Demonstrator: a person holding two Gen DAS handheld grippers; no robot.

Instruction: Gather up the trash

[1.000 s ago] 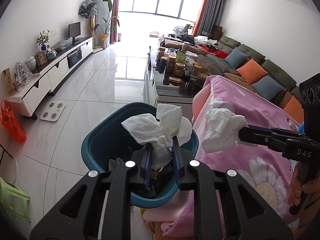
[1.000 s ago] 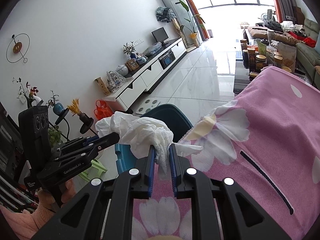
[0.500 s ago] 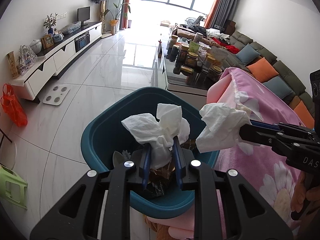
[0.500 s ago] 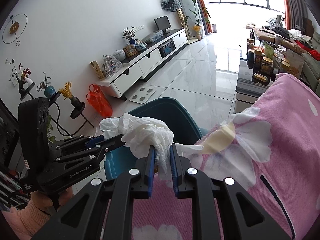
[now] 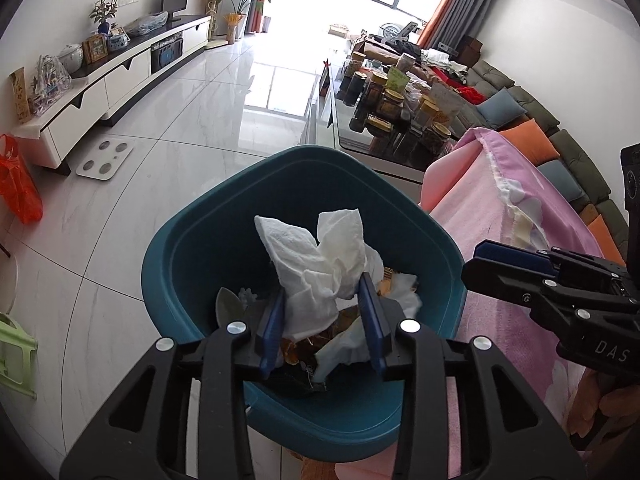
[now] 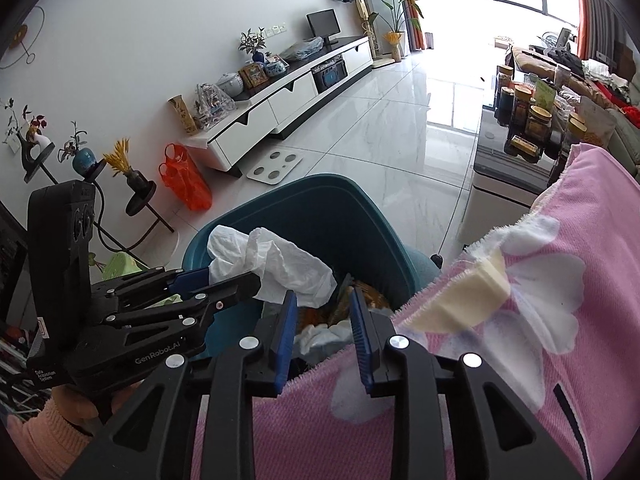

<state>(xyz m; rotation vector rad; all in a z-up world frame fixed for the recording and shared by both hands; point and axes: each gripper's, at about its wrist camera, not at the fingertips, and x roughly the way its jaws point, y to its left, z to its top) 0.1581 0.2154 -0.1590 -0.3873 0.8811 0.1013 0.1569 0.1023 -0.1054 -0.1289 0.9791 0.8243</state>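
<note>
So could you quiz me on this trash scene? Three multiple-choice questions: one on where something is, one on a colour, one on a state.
1. Where is the white tissue between the left gripper's fingers?
A. Over the bin
B. On the sofa
C. On the floor

2. What colour is the bin?
A. Red
B. Teal
C. White

3. What is between the right gripper's fingers?
A. A jar
B. A cushion
C. Nothing

Answers: 1 A, the tissue hangs above the bin's opening as the jaws open. 2 B, its walls are teal. 3 C, its opening jaws show only trash lying in the bin beyond them.
</note>
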